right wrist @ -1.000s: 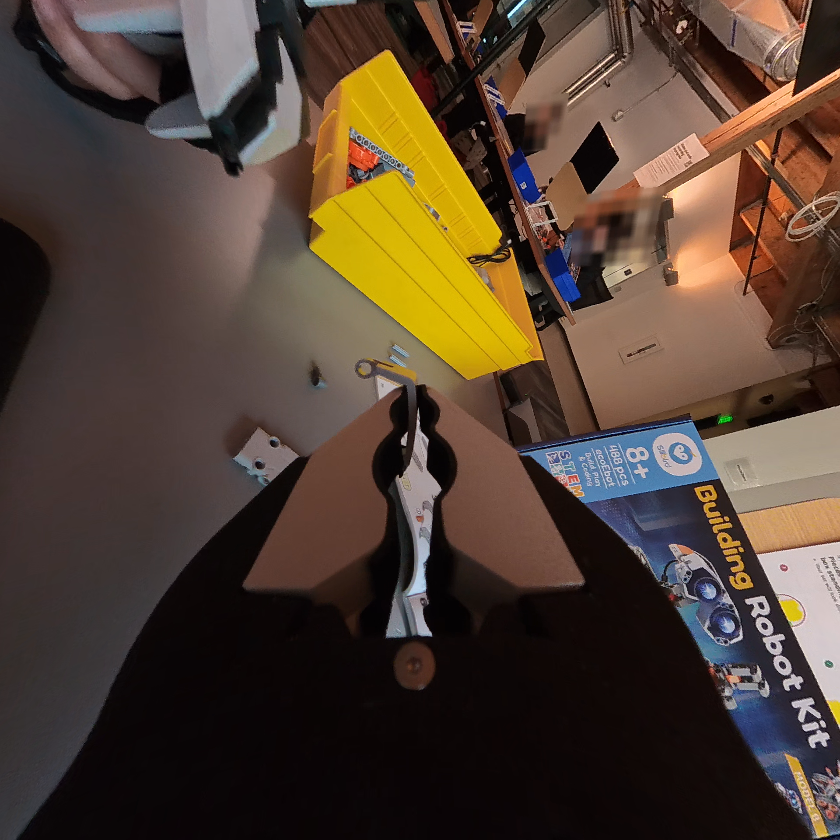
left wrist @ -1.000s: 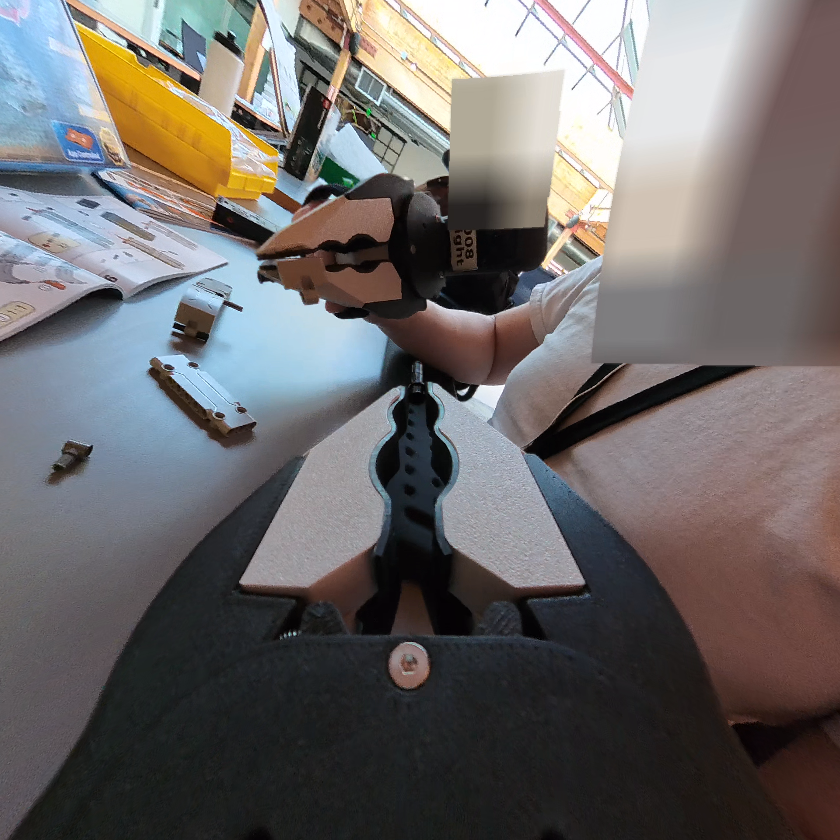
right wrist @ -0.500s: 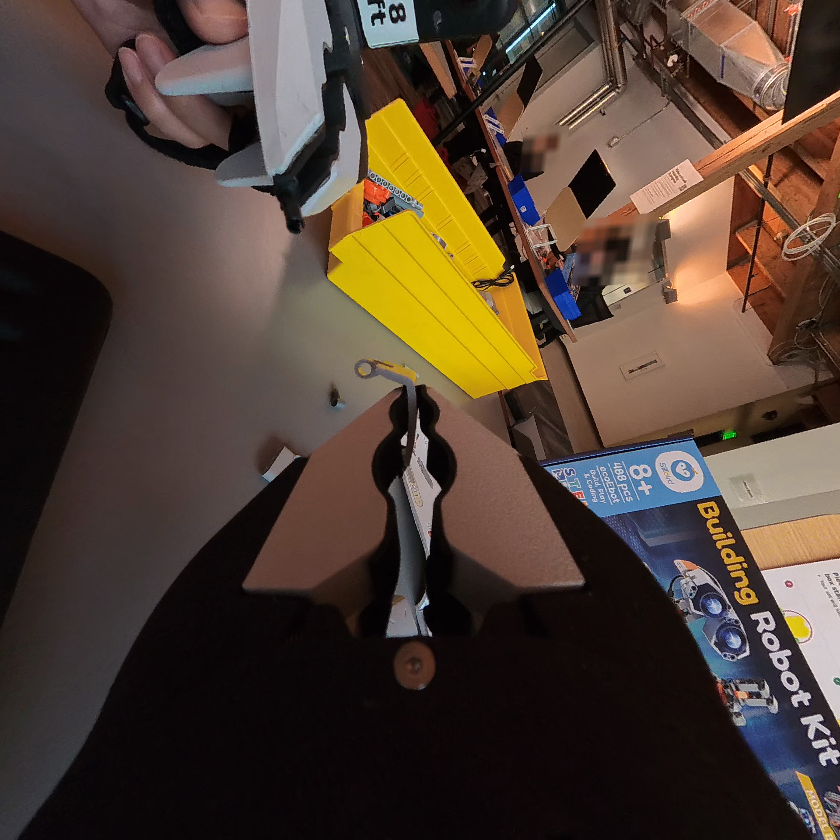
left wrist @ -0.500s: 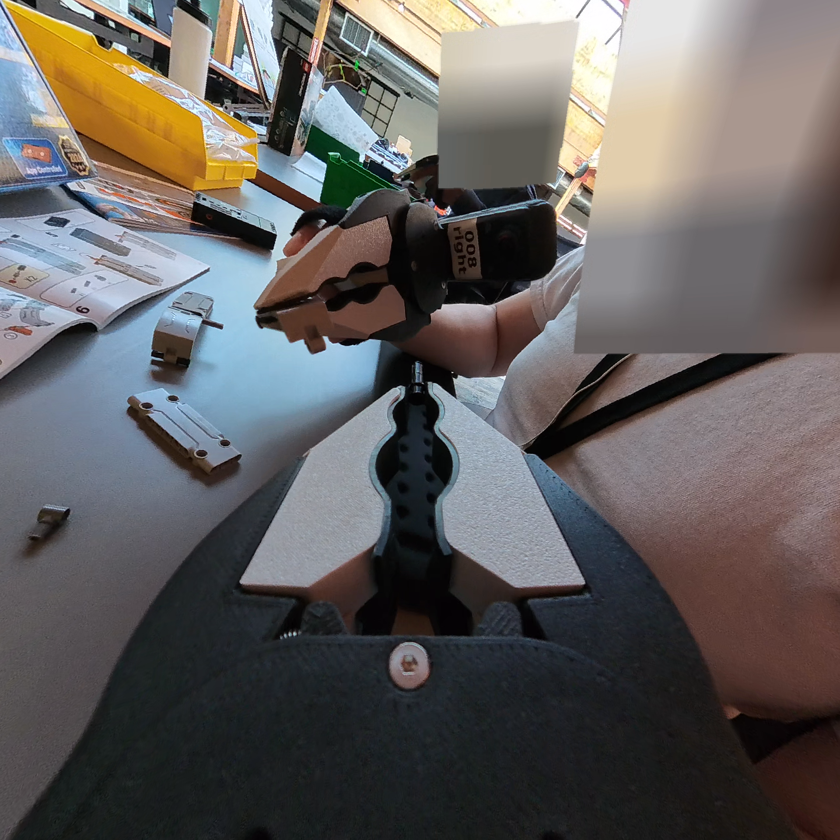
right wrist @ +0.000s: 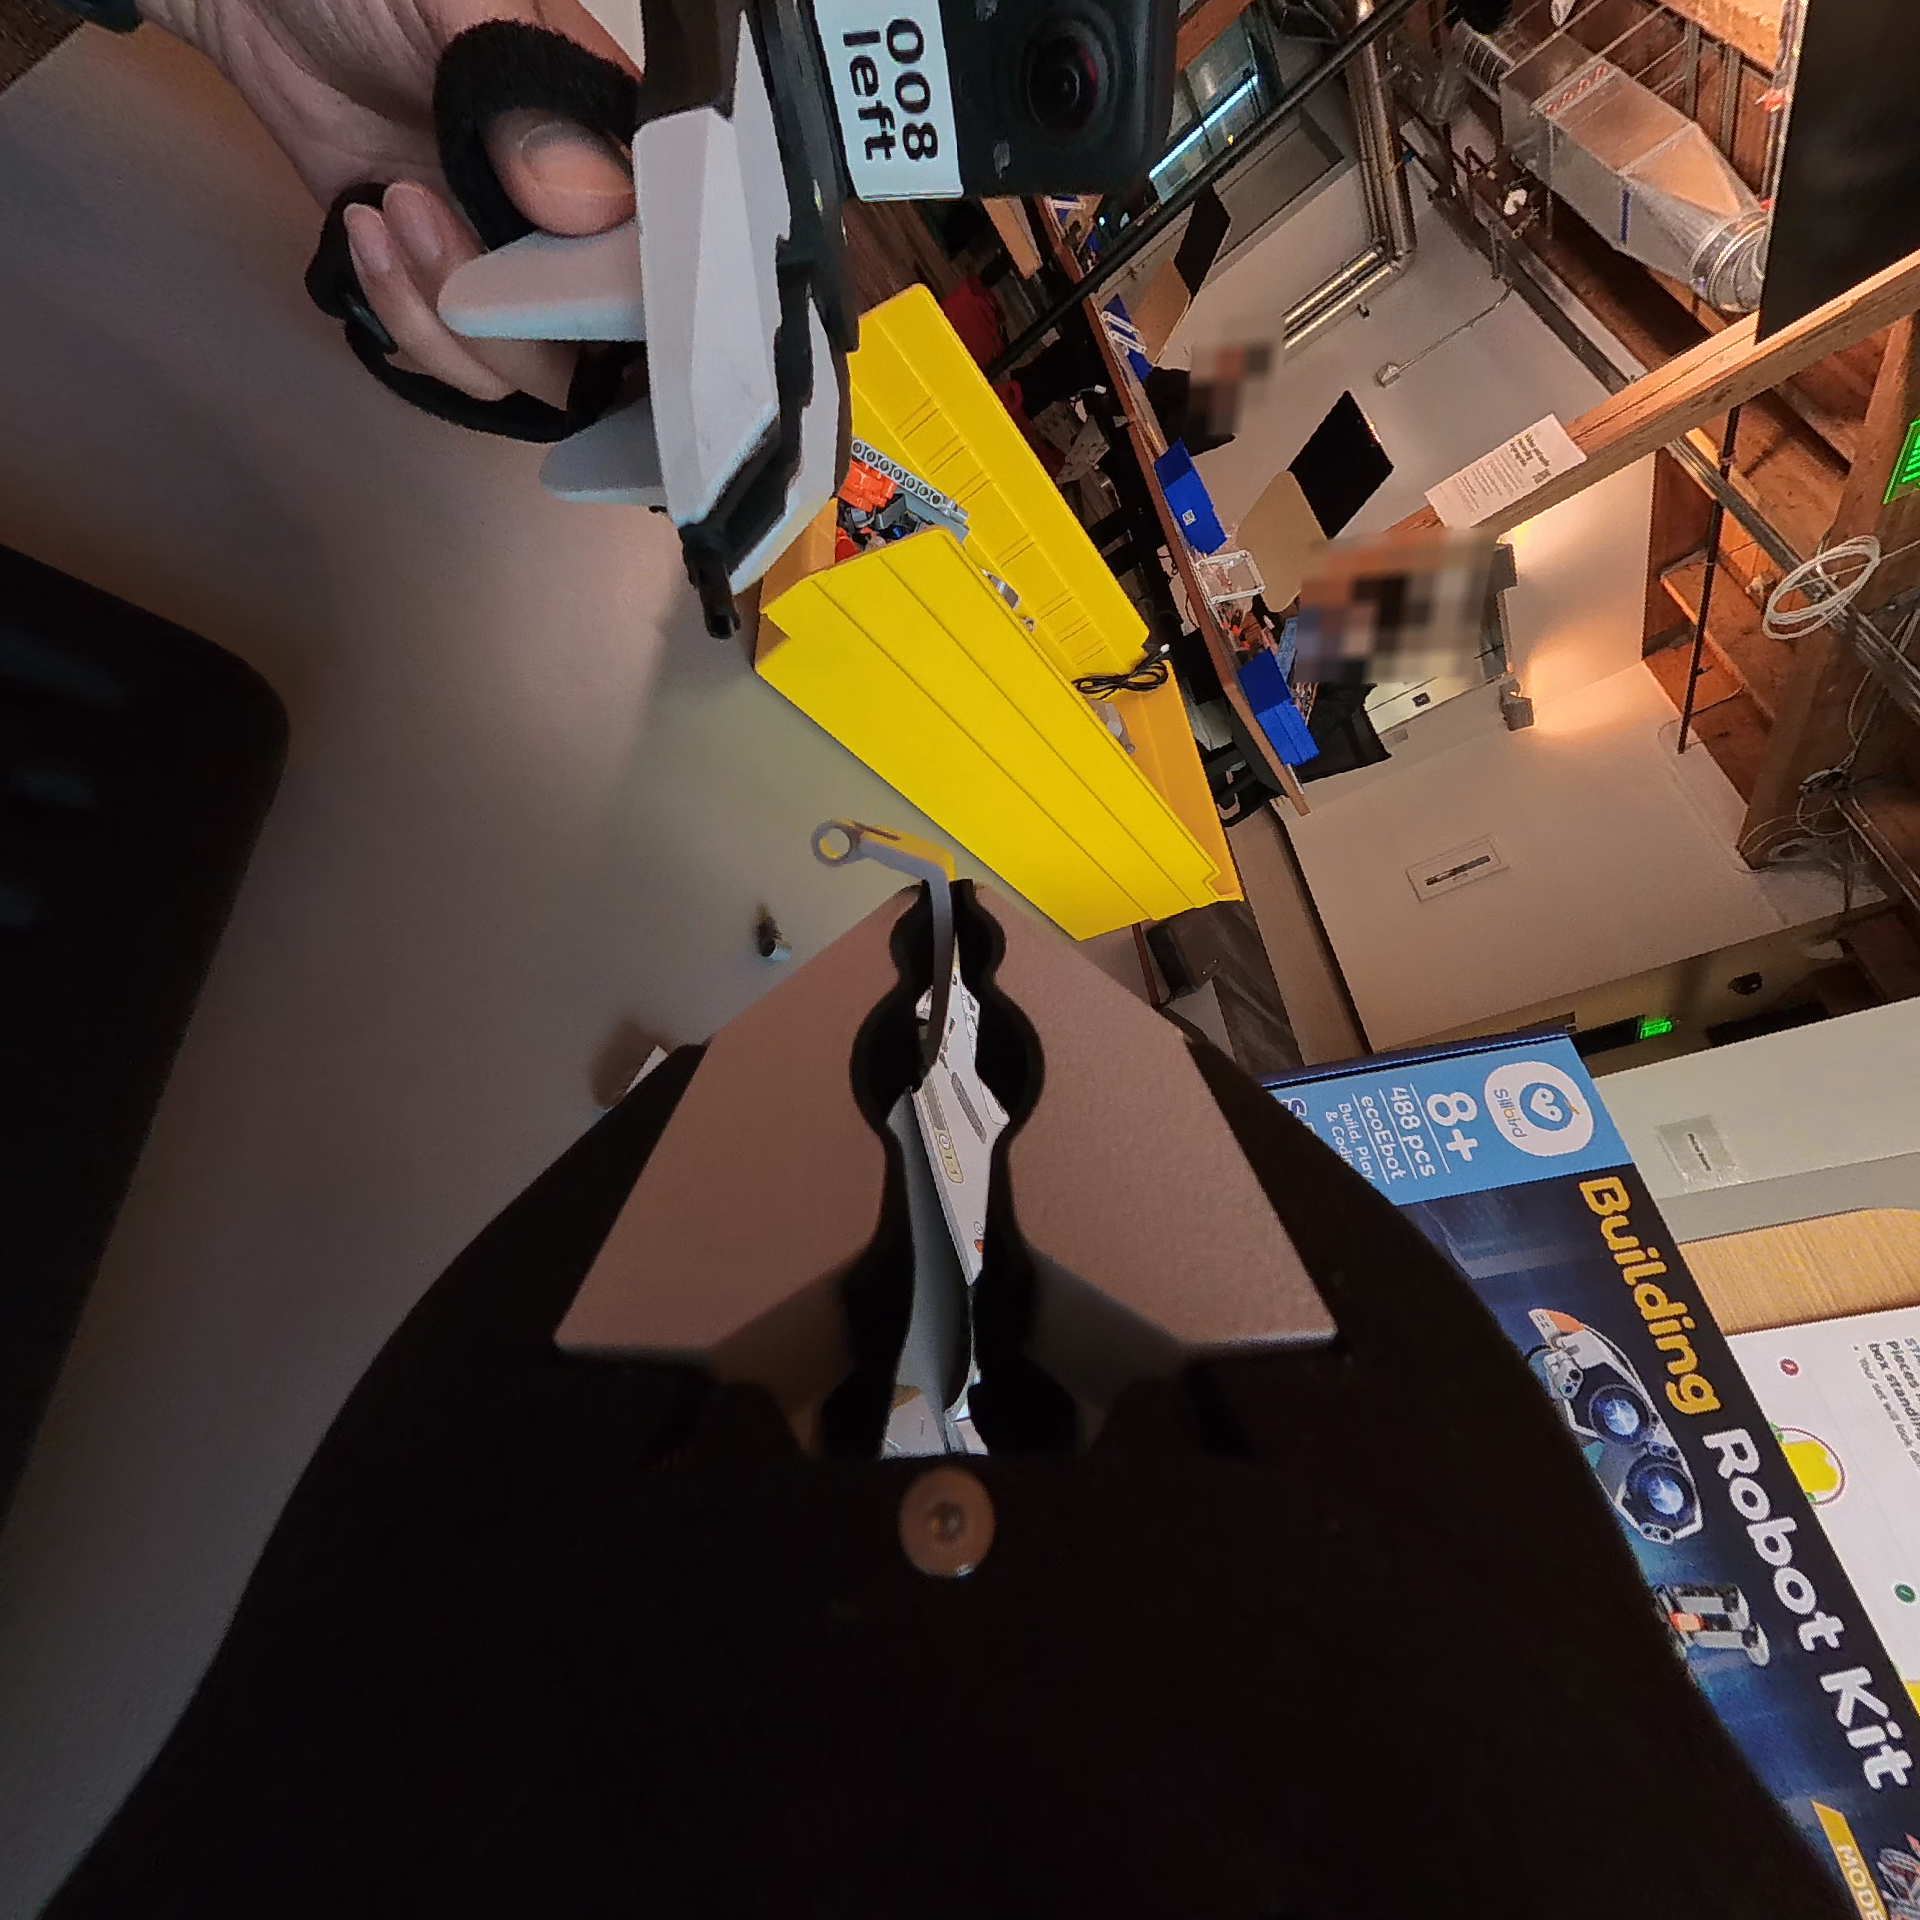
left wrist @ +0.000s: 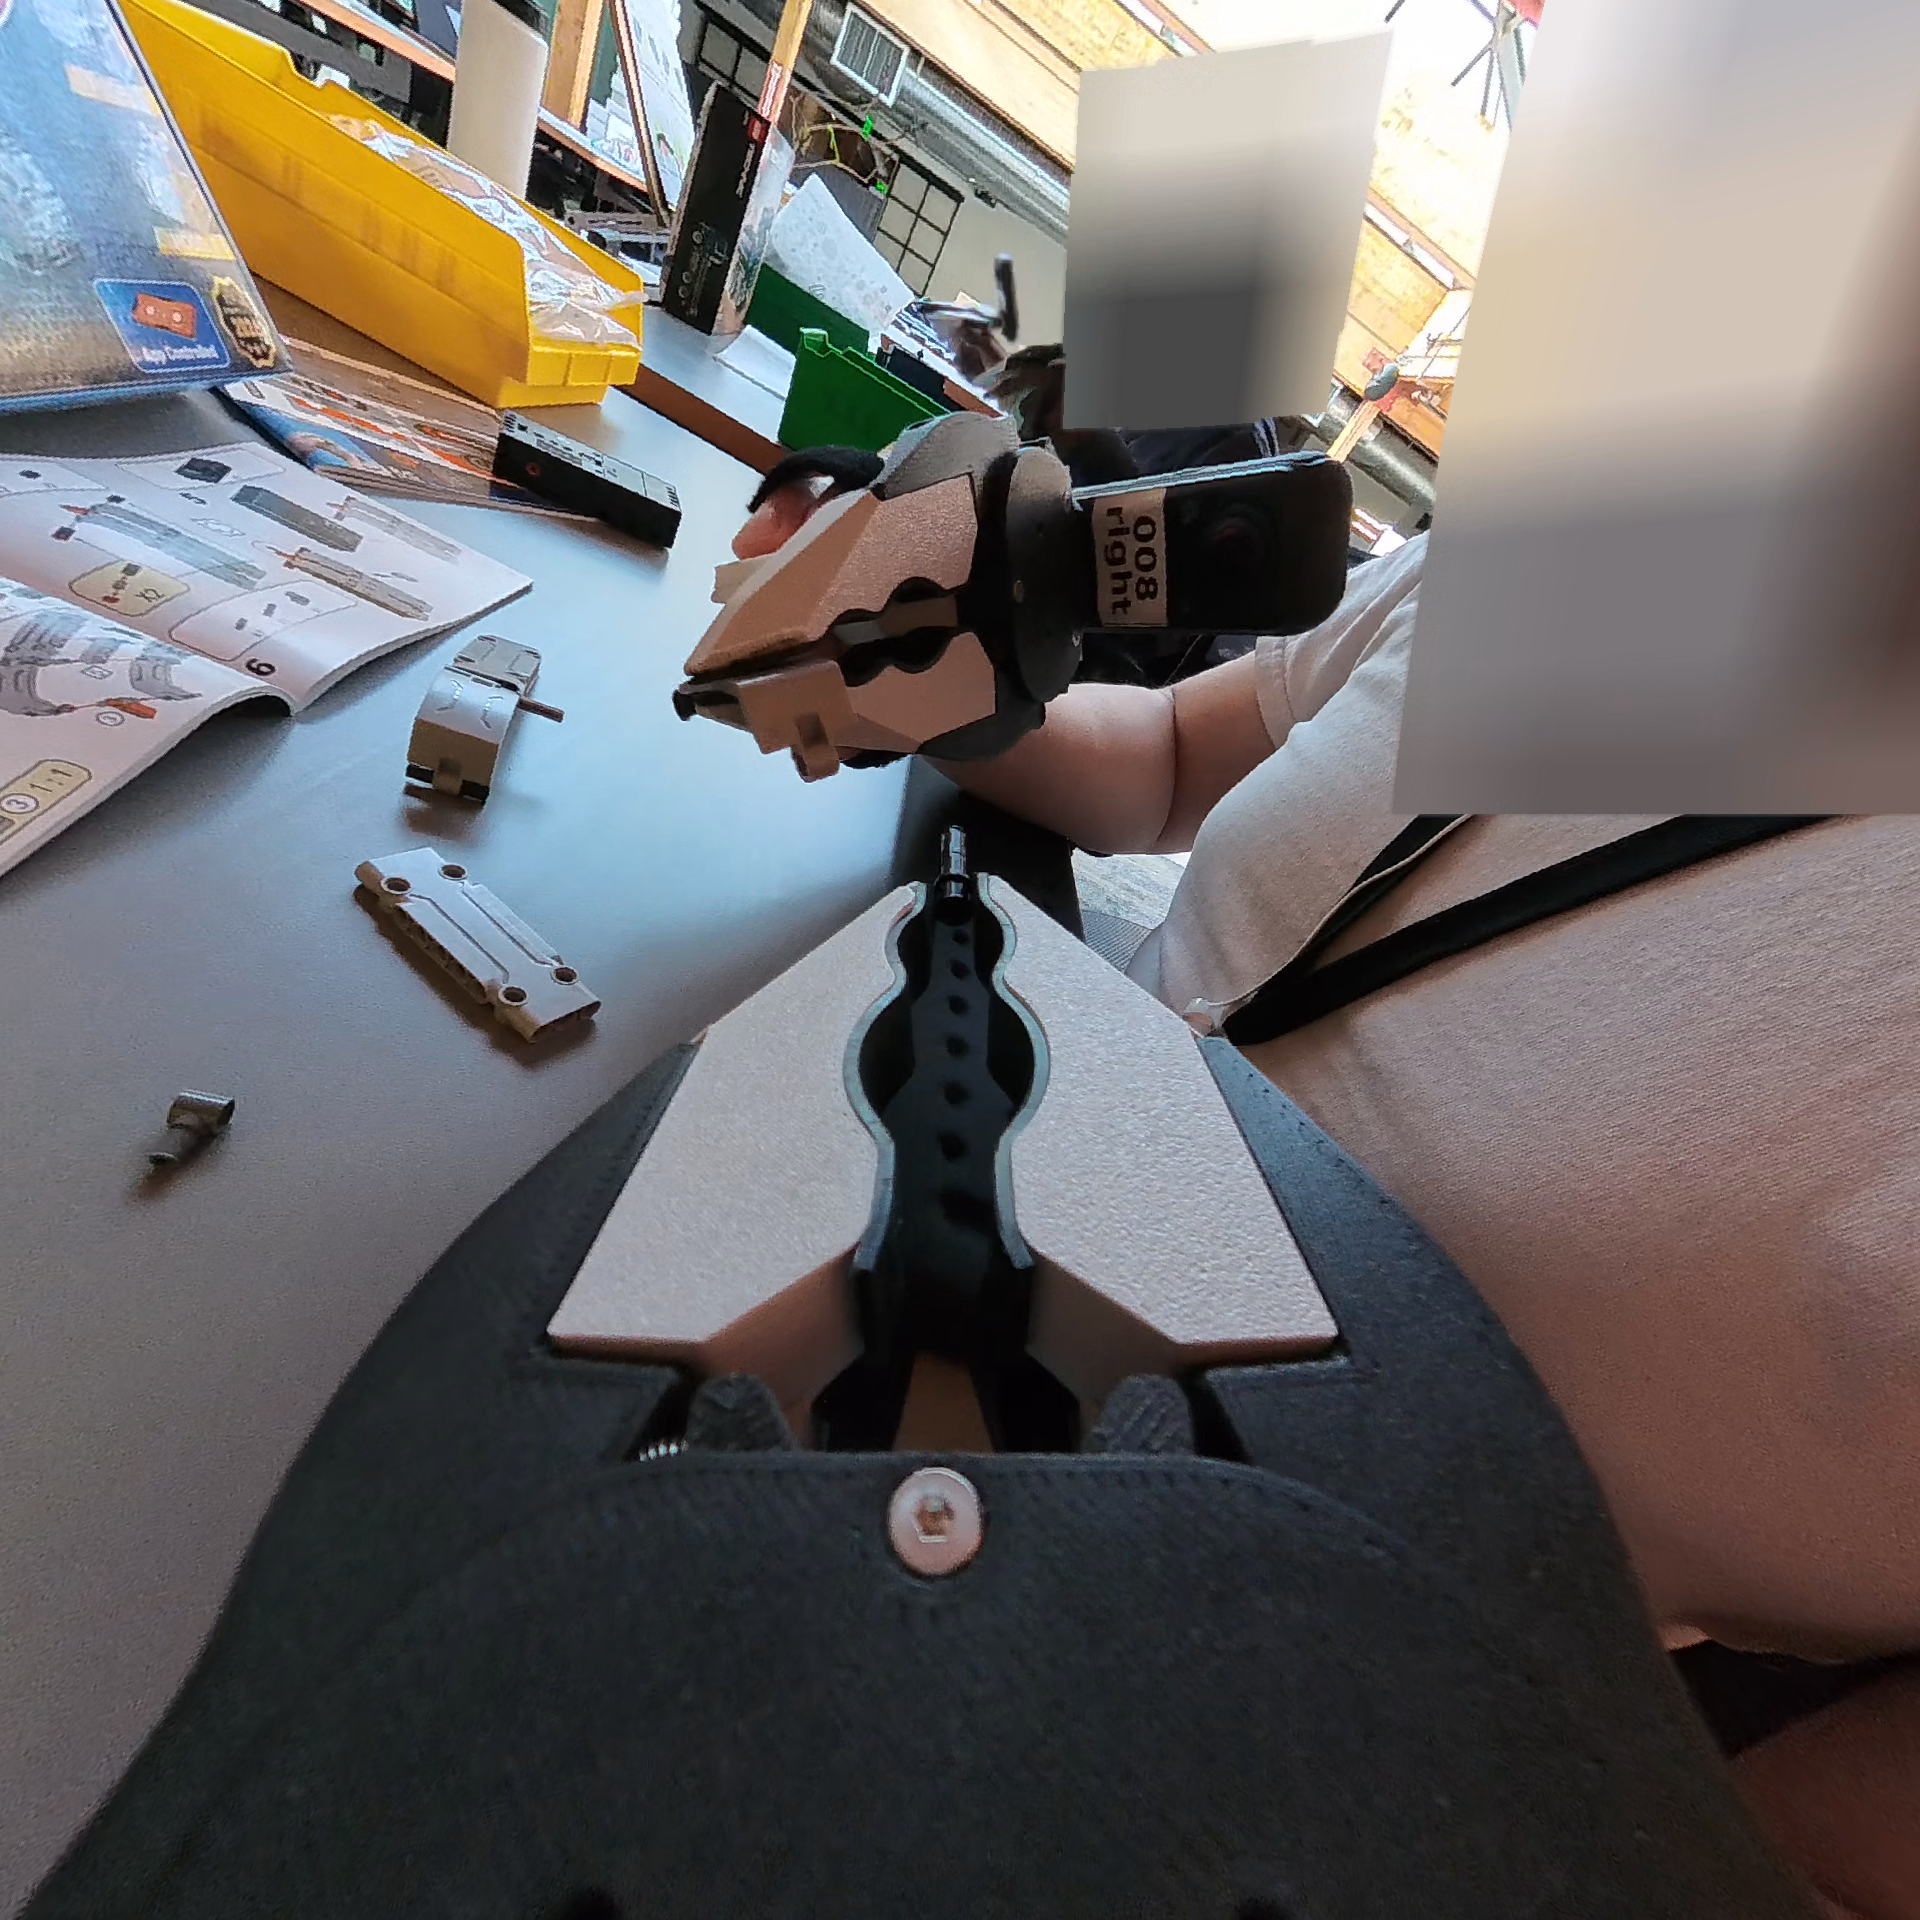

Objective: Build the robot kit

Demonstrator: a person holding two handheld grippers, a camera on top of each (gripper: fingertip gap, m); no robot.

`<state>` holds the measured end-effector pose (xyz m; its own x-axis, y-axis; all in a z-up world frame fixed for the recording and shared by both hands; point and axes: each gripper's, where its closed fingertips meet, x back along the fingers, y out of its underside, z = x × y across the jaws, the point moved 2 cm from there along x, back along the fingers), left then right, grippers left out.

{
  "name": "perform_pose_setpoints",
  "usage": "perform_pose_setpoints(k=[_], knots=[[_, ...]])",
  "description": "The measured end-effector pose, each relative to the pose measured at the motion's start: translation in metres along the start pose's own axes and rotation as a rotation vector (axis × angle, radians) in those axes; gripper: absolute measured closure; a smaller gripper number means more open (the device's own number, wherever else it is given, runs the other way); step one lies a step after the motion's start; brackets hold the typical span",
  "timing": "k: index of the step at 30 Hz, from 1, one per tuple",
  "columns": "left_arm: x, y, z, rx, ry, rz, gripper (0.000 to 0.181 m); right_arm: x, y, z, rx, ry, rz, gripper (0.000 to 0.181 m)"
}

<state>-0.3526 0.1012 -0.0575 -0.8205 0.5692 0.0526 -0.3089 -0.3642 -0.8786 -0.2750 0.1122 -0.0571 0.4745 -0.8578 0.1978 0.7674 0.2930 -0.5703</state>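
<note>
Left wrist view: your left claw (left wrist: pixel 951 883) is clamped on a black holed beam (left wrist: pixel 951 1091), a small pin tip poking past the tips, above the grey bench (left wrist: pixel 644 831). Grey panel (left wrist: pixel 473 940) and booklet (left wrist: pixel 208 592) lie far left.

Right wrist view: your right claw (right wrist: pixel 940 899) pinches a thin grey bent piece (right wrist: pixel 883 847), ring end free. Only here: yellow bin (right wrist: pixel 987 707) interior, blue kit box (right wrist: pixel 1558 1299).

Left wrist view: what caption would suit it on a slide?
Left gripper shut on a black holed beam, facing the right gripper, loose grey parts on the dark table.
</note>
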Motion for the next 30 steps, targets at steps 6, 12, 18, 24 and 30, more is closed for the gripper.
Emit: perform_pose_setpoints(k=[6, 12, 18, 24, 30], knots=[[0.0, 0.002, 0.0, 0.004, -0.005, -0.005, 0.177, 0.0, -0.002, 0.0, 0.003, -0.004, 0.009, 0.18], [0.001, 0.003, 0.0, 0.007, -0.008, -0.006, 0.177, 0.001, -0.003, -0.002, 0.008, -0.009, 0.014, 0.18], [0.0, 0.003, 0.0, 0.006, -0.003, -0.007, 0.177, 0.003, -0.01, -0.008, -0.052, -0.06, 0.068, 0.179], [-0.005, 0.003, 0.008, 0.032, 0.102, -0.005, 0.177, 0.016, -0.035, -0.021, -0.421, -0.3, 0.288, 0.18], [-0.014, 0.003, 0.01, 0.115, 0.228, 0.076, 0.177, 0.021, -0.031, -0.026, -0.785, -0.391, 0.336, 0.18]])
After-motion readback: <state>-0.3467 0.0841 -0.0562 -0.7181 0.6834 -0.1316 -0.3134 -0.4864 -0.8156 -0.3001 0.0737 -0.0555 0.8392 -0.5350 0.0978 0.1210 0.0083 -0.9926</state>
